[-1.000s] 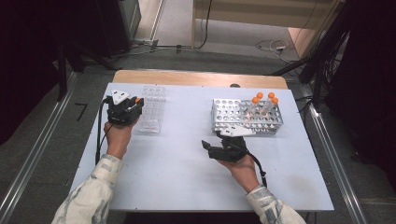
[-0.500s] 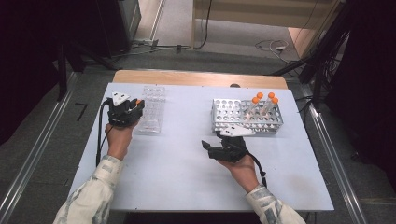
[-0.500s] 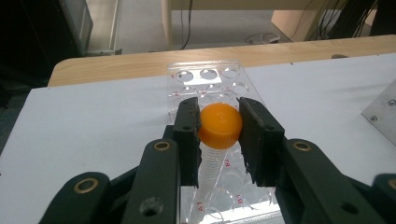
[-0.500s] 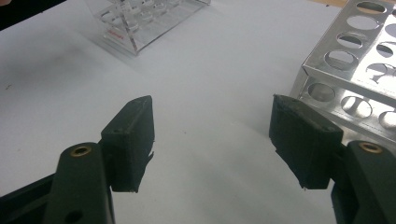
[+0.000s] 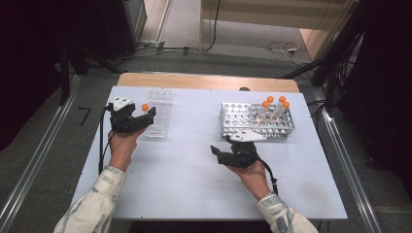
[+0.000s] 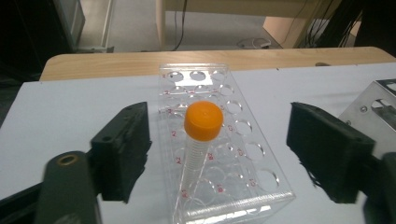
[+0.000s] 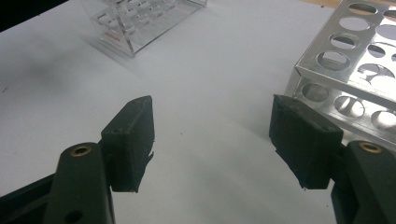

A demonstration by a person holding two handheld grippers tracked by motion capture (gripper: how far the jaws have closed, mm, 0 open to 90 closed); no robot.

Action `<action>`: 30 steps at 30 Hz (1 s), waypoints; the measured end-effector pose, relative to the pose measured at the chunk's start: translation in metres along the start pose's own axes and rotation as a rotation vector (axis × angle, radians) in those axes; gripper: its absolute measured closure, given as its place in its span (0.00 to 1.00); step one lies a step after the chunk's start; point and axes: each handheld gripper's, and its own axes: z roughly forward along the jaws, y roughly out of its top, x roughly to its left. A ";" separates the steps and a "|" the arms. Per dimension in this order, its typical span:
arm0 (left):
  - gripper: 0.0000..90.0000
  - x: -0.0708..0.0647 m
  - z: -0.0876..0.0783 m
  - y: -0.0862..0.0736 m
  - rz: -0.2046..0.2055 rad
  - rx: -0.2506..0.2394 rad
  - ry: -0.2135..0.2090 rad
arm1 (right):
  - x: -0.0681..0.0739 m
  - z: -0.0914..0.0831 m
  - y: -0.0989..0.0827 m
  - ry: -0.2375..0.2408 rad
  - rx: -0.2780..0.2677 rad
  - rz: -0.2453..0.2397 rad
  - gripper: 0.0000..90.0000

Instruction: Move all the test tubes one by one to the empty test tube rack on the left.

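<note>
A lab or test bench is suggested. A white table (image 5: 194, 194) is set on a grey floor between metal rails (image 5: 29, 179), with cables (image 5: 214, 29) trailed across the far floor. Test-tube racks are kept on the table: a clear rack (image 5: 159, 112) at the left and a metal rack (image 5: 252, 121) at the right, in which orange-capped tubes (image 5: 277, 109) are stood.

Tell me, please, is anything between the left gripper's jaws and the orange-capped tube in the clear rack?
Nothing visible. The tube stands in the clear rack between the left gripper's jaws, which have just been opening and stand clear on both sides.
</note>
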 end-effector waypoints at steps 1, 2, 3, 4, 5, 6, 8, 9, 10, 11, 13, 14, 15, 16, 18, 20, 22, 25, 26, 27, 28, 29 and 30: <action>0.19 -0.001 -0.003 -0.001 -0.003 -0.005 -0.001 | 0.000 0.000 0.000 -0.001 -0.001 0.006 0.33; 0.18 -0.002 -0.007 -0.003 -0.007 -0.010 -0.006 | -0.001 -0.001 0.000 -0.003 -0.003 0.005 0.33; 0.18 -0.003 -0.011 -0.005 -0.015 -0.018 -0.012 | -0.002 -0.001 0.000 -0.004 -0.005 0.009 0.33; 0.18 -0.004 -0.015 -0.007 -0.021 -0.023 -0.018 | -0.003 -0.001 0.000 -0.004 -0.006 0.009 0.33; 0.18 -0.006 -0.019 -0.009 -0.027 -0.029 -0.026 | -0.003 -0.002 0.001 -0.006 -0.007 0.011 0.33; 0.17 -0.008 -0.022 -0.011 -0.030 -0.035 -0.039 | -0.004 -0.002 0.001 -0.008 -0.009 0.013 0.33; 0.17 -0.012 -0.030 -0.015 -0.021 -0.037 -0.066 | -0.006 -0.004 0.001 -0.015 -0.011 0.017 0.33; 0.18 -0.014 -0.033 -0.018 -0.018 -0.038 -0.078 | -0.007 -0.005 0.002 -0.020 -0.016 0.019 0.33; 0.18 -0.017 -0.037 -0.020 -0.015 -0.040 -0.090 | -0.008 -0.006 0.002 -0.022 -0.019 0.020 0.33; 0.18 -0.020 -0.039 -0.023 -0.007 -0.037 -0.100 | -0.010 -0.008 0.003 -0.027 -0.024 0.024 0.33; 0.17 -0.025 -0.044 -0.028 0.002 -0.029 -0.122 | -0.016 -0.012 0.005 -0.045 -0.031 0.034 0.33; 0.16 -0.027 -0.047 -0.031 -0.003 -0.028 -0.129 | -0.023 -0.019 0.007 -0.067 -0.046 0.048 0.33; 0.16 -0.030 -0.049 -0.036 -0.007 -0.025 -0.143 | -0.027 -0.023 0.008 -0.076 -0.055 0.053 0.33; 0.16 -0.032 -0.050 -0.040 -0.013 -0.020 -0.155 | -0.032 -0.027 0.009 -0.094 -0.065 0.056 0.33; 0.16 -0.038 -0.051 -0.049 0.001 -0.010 -0.164 | -0.037 -0.030 0.010 -0.107 -0.072 0.065 0.33; 0.16 -0.043 -0.052 -0.055 0.015 -0.002 -0.172 | -0.047 -0.037 0.010 -0.134 -0.087 0.084 0.33; 0.16 -0.046 -0.052 -0.057 0.021 0.004 -0.184 | -0.058 -0.043 0.010 -0.167 -0.099 0.098 0.33; 0.16 -0.049 -0.051 -0.059 0.016 0.011 -0.206 | -0.075 -0.052 0.010 -0.226 -0.115 0.116 0.33; 0.16 -0.049 -0.051 -0.060 0.015 0.014 -0.210 | -0.081 -0.055 0.010 -0.241 -0.119 0.122 0.34; 0.16 -0.049 -0.051 -0.060 0.019 0.016 -0.209 | -0.087 -0.057 0.010 -0.259 -0.123 0.132 0.34; 0.16 -0.049 -0.051 -0.060 0.021 0.016 -0.208 | -0.094 -0.059 0.009 -0.273 -0.126 0.141 0.34; 0.16 -0.049 -0.051 -0.061 0.021 0.014 -0.210 | -0.100 -0.061 0.009 -0.288 -0.127 0.155 0.34; 0.16 -0.049 -0.051 -0.061 0.019 0.015 -0.210 | -0.106 -0.063 0.008 -0.302 -0.128 0.165 0.34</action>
